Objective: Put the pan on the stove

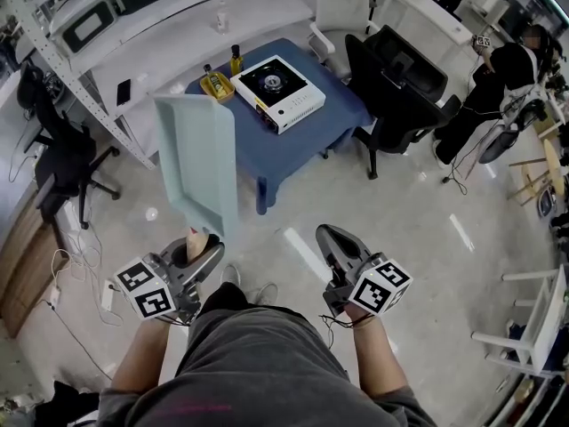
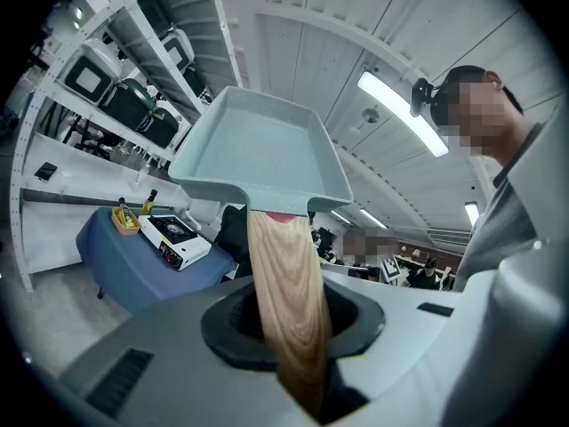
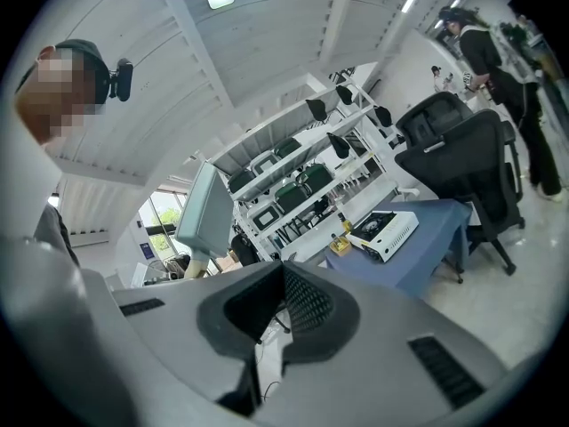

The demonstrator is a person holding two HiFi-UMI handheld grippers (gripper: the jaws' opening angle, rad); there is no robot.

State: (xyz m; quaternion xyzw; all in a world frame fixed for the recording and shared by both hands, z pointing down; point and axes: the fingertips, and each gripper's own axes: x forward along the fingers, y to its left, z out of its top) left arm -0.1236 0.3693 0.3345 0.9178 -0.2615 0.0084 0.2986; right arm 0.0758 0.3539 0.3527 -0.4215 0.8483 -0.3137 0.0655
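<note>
The pan (image 1: 196,160), a pale blue-green rectangular one, is up in the air in front of me, not on the stove (image 1: 277,93). It stands almost on edge, with its wooden handle (image 2: 286,296) pointing down into my left gripper (image 1: 199,248). That gripper's jaws are clamped on the handle from both sides, well below where the wood joins the pan body. My right gripper (image 1: 334,241) hangs beside it at about the same height, well apart from the pan, its jaws closed together with nothing between them. The stove, a white single-burner with a black top, sits ahead of me on a small table (image 1: 298,145) under a blue cloth, well apart from the pan. Just beside the stove on the same cloth are a yellow tray (image 1: 218,85) holding a small bottle and, behind it, a taller bottle (image 1: 236,60) of amber liquid. A black office chair (image 1: 402,85) stands at the table's right side. White shelving (image 1: 76,56) with cases on it runs along the left, and a person in dark clothes (image 1: 500,76) stands at the far right.
</note>
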